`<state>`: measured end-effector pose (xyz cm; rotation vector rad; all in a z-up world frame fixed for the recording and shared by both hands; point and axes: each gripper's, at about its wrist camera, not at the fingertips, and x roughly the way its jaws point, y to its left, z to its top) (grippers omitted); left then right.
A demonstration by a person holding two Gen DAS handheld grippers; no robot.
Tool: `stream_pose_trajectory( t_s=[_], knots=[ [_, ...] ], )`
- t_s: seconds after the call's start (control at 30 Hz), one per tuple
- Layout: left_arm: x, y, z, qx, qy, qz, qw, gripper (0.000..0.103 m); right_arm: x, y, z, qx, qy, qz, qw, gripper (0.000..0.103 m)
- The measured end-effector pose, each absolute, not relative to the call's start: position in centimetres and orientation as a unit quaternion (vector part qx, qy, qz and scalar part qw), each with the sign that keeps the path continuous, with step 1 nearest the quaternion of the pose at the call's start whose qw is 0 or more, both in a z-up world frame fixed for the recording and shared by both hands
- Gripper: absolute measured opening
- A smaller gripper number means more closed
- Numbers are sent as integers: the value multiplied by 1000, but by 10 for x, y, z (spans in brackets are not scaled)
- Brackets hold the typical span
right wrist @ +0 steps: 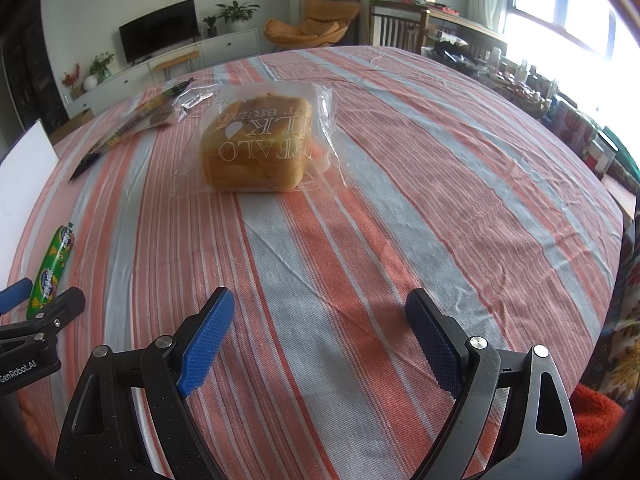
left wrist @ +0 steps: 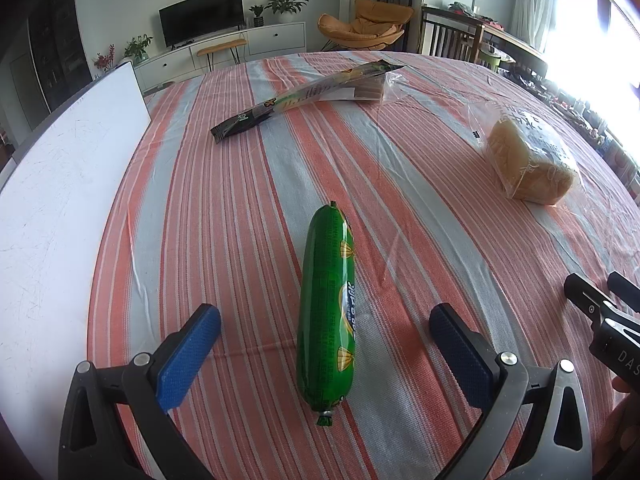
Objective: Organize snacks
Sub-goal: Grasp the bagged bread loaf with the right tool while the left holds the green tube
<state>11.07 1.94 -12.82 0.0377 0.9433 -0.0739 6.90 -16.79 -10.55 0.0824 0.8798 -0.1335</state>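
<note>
Left wrist view shows my left gripper (left wrist: 325, 344) spread wide, released, with the green sausage (left wrist: 327, 312) lying on the striped worktop (left wrist: 420, 240) between the two pads and touching neither. It points away from me along the stripes, beside the white board (left wrist: 60, 208). Farther off lie the long packet (left wrist: 304, 96) and, to the right, the bagged bread (left wrist: 528, 160). My right gripper (right wrist: 316, 340) is also released and empty, hovering over bare cloth with the bread (right wrist: 256, 144) ahead of it and well apart. I judge the sausage just set down or about to be taken. The risk: it is round and slick, so a brush from either pad as I lift away or close off-centre could roll it sideways or squirt it out. The loose cloth could snag a fingertip and drag everything. The bread is soft; a hard squeeze would crush it, and its slack bag may slip.
</note>
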Motion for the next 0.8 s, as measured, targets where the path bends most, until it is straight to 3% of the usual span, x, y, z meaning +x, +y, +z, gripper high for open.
stream_pose_trajectory(
  t_s=[0.27,0.47,0.67,0.73,0.8],
  knots=[
    [111,19,-128,18,454,-36,890,103,45,-203,-55,141,297,-64,942,89],
    [111,19,-128,18,454,-35,890,103,123,-183,-34,126,383,2,915,90],
    [111,20,-128,18,454,-36,890,103,206,-146,-70,66,499,-37,863,90],
    [111,20,-128,18,454,-36,890,103,216,-145,-88,58,505,-50,860,97],
    [111,20,-128,18,454,-36,890,103,214,-150,-92,48,487,-58,870,98]
  ],
)
